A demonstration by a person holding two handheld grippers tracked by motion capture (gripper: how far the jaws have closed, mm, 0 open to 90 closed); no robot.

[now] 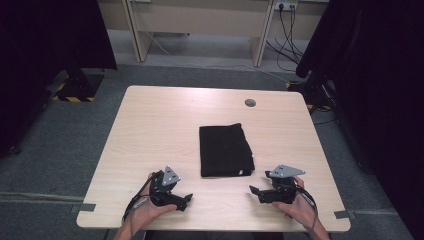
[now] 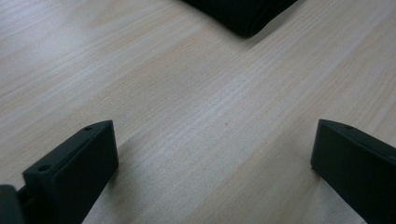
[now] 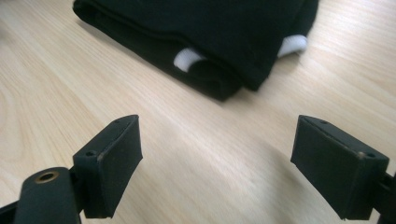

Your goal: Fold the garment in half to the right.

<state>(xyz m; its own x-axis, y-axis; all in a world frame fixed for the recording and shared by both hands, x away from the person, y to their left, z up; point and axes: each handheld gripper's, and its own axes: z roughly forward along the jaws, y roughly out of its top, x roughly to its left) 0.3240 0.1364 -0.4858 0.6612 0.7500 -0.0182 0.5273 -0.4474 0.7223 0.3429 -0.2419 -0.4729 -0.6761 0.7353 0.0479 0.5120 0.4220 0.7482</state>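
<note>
High view shows the folded black cloth garment lying flat at the middle of the pale wooden table, with the left gripper and right gripper resting near the front edge on either side of it, each apart from it. Both have their jaws spread wide and hold nothing. I judge this the approach step; next, each must close in on a near corner, where white tags peek out.

Folded black cloth lies flat at the table's middle.

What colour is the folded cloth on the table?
Black, with small white bits at one edge; the cloth shows best in the right gripper view.
</note>
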